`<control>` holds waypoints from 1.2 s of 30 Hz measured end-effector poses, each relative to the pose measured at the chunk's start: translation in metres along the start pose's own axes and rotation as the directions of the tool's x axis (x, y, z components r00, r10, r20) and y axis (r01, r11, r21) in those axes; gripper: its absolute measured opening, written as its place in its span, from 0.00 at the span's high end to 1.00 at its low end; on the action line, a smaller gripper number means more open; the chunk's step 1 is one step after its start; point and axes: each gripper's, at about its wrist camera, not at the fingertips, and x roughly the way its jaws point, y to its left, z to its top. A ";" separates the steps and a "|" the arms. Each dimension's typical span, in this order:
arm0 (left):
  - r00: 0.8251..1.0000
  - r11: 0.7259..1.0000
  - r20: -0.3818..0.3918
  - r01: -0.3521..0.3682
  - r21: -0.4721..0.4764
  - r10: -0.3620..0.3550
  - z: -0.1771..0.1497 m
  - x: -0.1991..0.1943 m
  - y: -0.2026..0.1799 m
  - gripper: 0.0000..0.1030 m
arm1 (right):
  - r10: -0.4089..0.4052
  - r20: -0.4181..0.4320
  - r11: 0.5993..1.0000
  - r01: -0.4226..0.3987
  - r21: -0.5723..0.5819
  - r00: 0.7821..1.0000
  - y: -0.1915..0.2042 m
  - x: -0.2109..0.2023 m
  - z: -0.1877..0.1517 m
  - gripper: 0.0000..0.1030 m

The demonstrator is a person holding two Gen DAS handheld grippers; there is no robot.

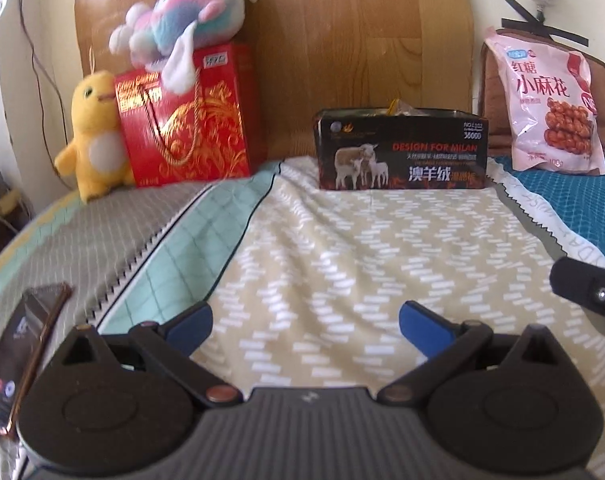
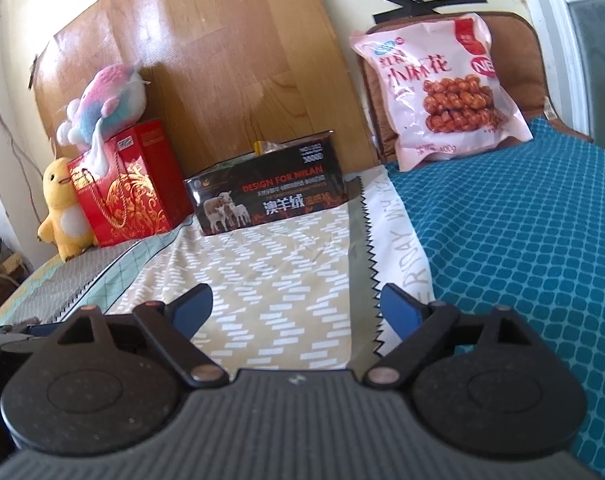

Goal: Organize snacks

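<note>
I'm holding both the left gripper (image 1: 305,322) and the right gripper (image 2: 296,307) wide apart over the bedspread (image 1: 342,240), gripping nothing. The pink snack bag (image 2: 438,92) is leaning against a brown cushion (image 2: 518,56), right of the black box (image 2: 270,200).

Bedroom, bedspread (image 1: 342,240), plush toys (image 1: 90,132) (on bed)

The bed (image 1: 342,248) carries a black box (image 1: 402,152), red gift box (image 1: 190,128), yellow plush (image 1: 92,136) and pink snack bag (image 1: 550,104)

Open bedspread (image 1: 322,248) ahead; black box (image 1: 402,152), perhaps open-topped, against headboard (image 1: 342,40).
</note>
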 end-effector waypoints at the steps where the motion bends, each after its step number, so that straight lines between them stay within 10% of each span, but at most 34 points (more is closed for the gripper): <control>1: 1.000 1.000 -0.003 0.001 0.004 -0.001 0.000 0.000 -0.002 0.00 | -0.017 -0.009 1.000 0.017 0.012 1.000 -0.002 0.000 0.001 0.09; 36: 0.997 0.998 -0.062 0.051 -0.033 -0.053 0.000 0.016 -0.013 0.00 | -0.035 0.034 0.992 0.039 -0.120 0.999 -0.004 0.007 0.008 0.07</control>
